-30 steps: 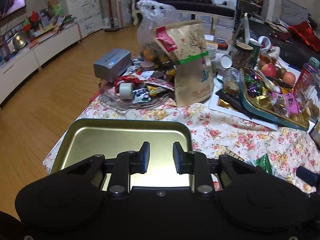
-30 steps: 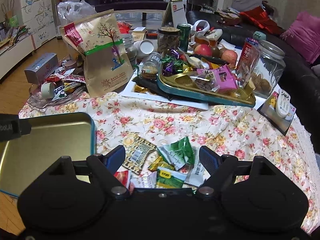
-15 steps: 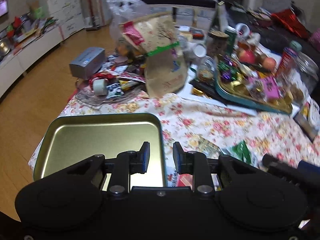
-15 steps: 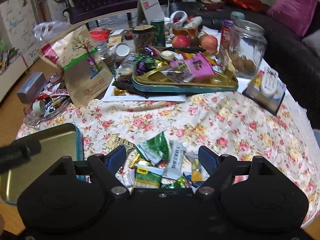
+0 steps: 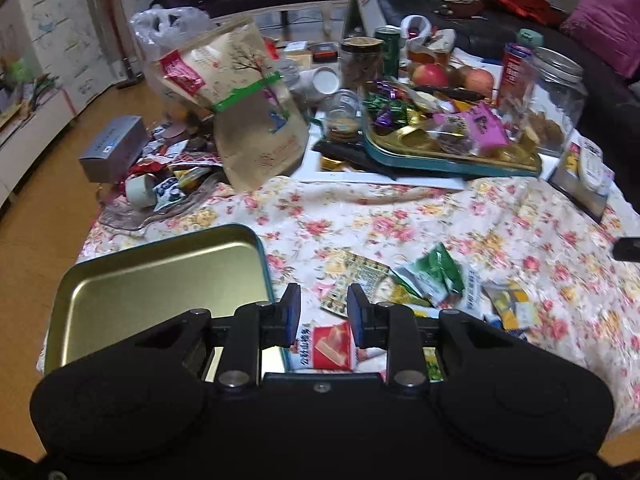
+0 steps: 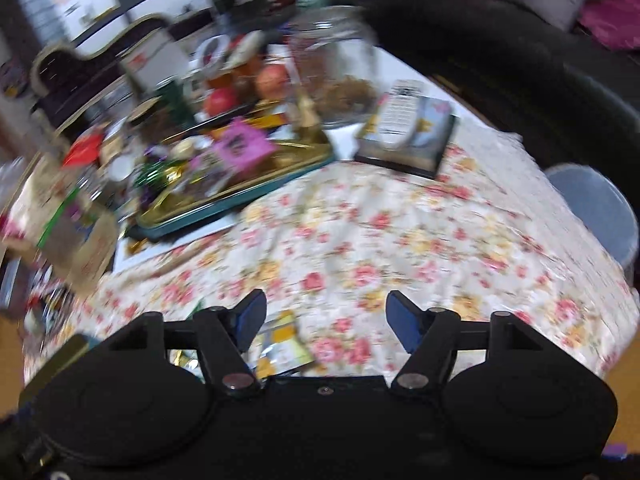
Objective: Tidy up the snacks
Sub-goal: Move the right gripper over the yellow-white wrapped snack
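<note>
Our left gripper (image 5: 323, 307) hangs above a red snack packet (image 5: 331, 345), its narrow jaws opening a little and pinching nothing. Just left of it we see the empty gold tin tray (image 5: 160, 280) on the flowered tablecloth (image 5: 400, 216). Loose snack packets (image 5: 436, 276) lie scattered to the right. Our right gripper (image 6: 326, 314) hovers over bare cloth beside a yellow packet (image 6: 282, 344), jaws wide but closing, nothing between them. Farther back we find a brown paper bag (image 5: 248, 108), a filled teal tray (image 5: 452, 148) and a glass jar (image 5: 556, 96).
</note>
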A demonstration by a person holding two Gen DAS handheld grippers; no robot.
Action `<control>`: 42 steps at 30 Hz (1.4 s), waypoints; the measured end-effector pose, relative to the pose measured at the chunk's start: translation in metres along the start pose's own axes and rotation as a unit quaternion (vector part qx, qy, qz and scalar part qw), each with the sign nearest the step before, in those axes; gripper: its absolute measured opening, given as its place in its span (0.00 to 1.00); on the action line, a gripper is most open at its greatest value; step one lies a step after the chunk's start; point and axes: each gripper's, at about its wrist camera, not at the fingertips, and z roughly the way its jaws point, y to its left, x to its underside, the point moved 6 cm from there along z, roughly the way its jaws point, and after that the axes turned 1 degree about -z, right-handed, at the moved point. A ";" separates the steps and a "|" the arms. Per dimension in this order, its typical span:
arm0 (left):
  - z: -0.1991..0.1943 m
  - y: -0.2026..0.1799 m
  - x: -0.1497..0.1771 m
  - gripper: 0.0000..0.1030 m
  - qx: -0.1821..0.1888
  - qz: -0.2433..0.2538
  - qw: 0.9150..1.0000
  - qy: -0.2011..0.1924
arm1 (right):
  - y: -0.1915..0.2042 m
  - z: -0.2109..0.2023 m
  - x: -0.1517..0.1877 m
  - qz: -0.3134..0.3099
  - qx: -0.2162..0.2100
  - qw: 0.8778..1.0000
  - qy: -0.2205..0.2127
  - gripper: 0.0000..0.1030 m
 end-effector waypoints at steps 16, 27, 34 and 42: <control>-0.012 0.014 -0.003 0.36 -0.049 -0.025 0.998 0.023 | 0.021 -0.024 -0.008 -0.027 -0.035 0.999 -0.008 0.68; -0.016 -0.006 -0.017 0.36 -0.011 -0.012 0.998 0.066 | 0.011 -0.012 -0.001 -0.016 -0.049 0.997 0.061 0.68; 0.024 -0.008 -0.017 0.36 -0.004 0.014 0.992 0.124 | 0.009 0.019 0.012 -0.027 -0.020 0.996 0.085 0.68; 0.057 0.008 -0.027 0.36 -0.012 0.011 0.980 0.200 | 0.034 0.051 0.025 -0.041 -0.026 0.993 0.110 0.67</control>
